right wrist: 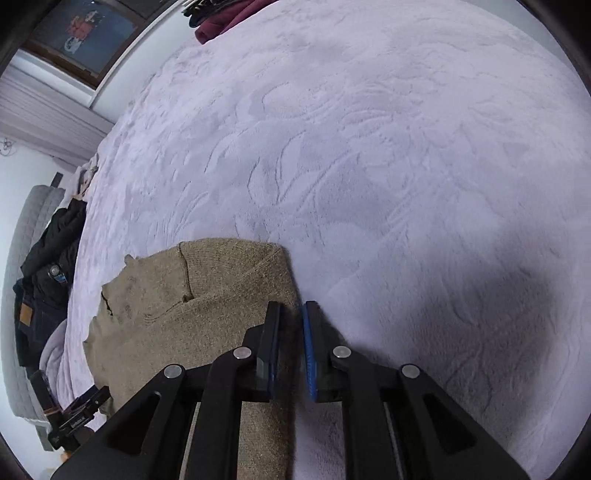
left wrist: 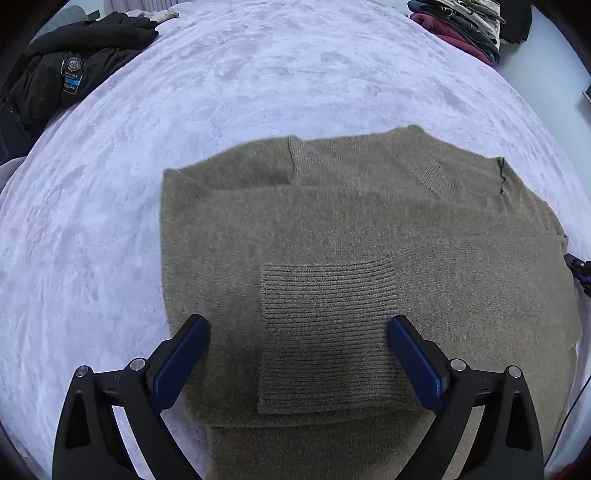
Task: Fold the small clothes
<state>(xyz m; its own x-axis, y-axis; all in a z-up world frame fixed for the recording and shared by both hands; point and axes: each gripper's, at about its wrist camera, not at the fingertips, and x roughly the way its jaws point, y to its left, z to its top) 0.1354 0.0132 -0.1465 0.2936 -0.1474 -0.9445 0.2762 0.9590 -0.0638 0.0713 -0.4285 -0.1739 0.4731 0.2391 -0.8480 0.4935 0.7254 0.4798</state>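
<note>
Two hand-held claws, both over one garment. Left gripper [left wrist: 299,325]: black frame, blue pads, jaws spread wide and holding nothing; it hangs above the ribbed cuff [left wrist: 328,336] of a sleeve folded across the body, likely placed to straddle and pin or pick that cuff. Right gripper [right wrist: 291,317]: jaws nearly closed, a narrow gap showing between the pads; it sits at the garment's right-hand edge, one finger over the knit and one over the bedding. Whether any fabric is pinched cannot be told.

Item: olive-brown fuzzy knit sweater [left wrist: 332,229], lying flat and partly folded on the pale lilac plush bedspread [left wrist: 258,74]. Neckline [left wrist: 428,173] points away from the left camera; the long axis appears to run from the holder toward the far side.

Surroundings: black jacket [left wrist: 74,66] at far left; stack of folded clothes [left wrist: 461,26] at far right.
</note>
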